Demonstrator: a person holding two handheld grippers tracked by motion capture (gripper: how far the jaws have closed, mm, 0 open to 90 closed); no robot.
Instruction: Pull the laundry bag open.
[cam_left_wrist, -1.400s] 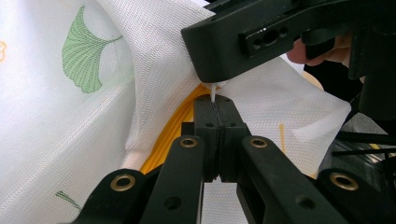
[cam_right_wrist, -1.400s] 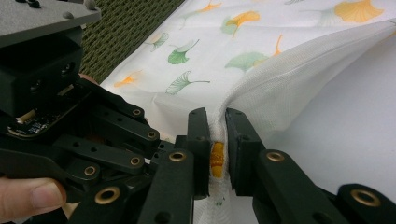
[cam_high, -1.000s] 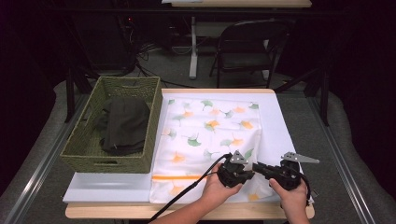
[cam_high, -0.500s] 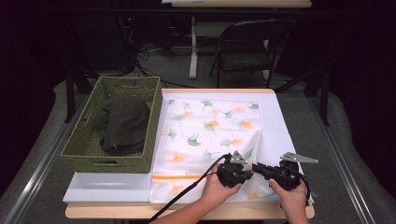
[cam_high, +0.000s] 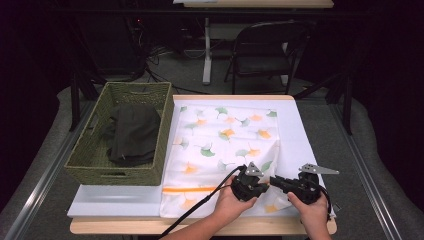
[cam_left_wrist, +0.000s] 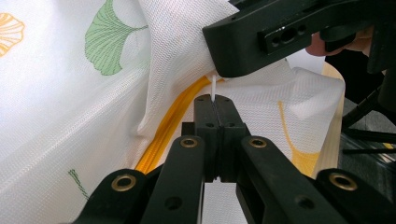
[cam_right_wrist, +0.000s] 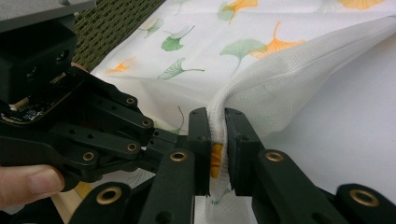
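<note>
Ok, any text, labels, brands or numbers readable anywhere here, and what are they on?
None readable.
Bag: only a ginkgo leaf print and an orange zip, no lettering.
Left gripper and right gripper: plain black jaws, no markings.
Basket and dark cloth: no label seen.

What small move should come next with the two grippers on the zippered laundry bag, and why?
Probably draw the left gripper along the orange zipper while the right gripper holds firm. The left's jaws are shut on the small white zipper pull, and the right's pinch the bag's bunched edge beside it, so it looks braced.
</note>
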